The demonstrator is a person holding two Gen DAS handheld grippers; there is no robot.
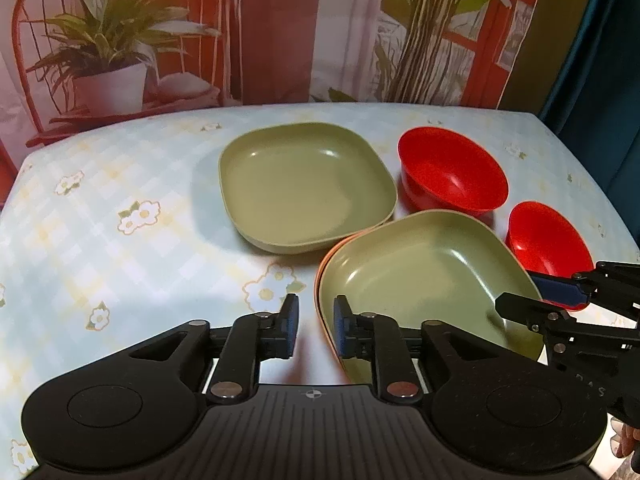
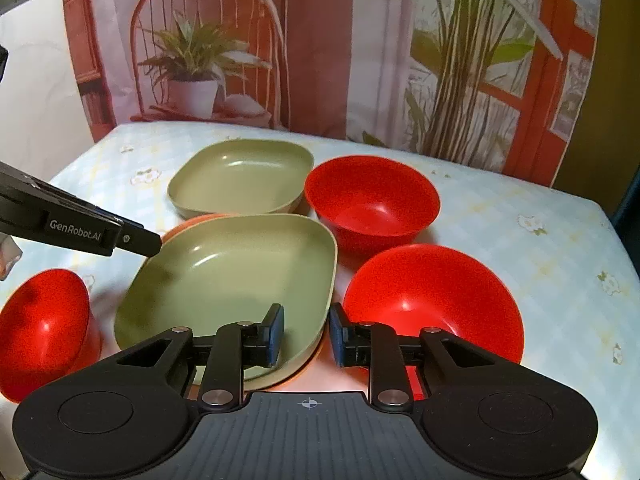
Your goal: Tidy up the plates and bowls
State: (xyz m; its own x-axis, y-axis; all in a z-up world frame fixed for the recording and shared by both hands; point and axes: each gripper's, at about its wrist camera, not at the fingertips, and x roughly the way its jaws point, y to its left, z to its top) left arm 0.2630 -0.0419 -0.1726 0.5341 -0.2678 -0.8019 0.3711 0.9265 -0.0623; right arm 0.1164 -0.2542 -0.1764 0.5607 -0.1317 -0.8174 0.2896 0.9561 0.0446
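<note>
With the near green plate (image 2: 236, 280), stacked on an orange one, straddled at opposite rims by the spread, empty jaws of the left gripper (image 1: 316, 326) and right gripper (image 2: 306, 330), it could be tipped against the red bowl (image 2: 434, 300) beside the right jaws if lifted unevenly.

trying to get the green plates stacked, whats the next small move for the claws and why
Probably close both claws on the near plate's rim, then lift. The left claw and right claw are open and each straddles its edge, and it lies on an orange plate, while the far plate sits alone.
</note>
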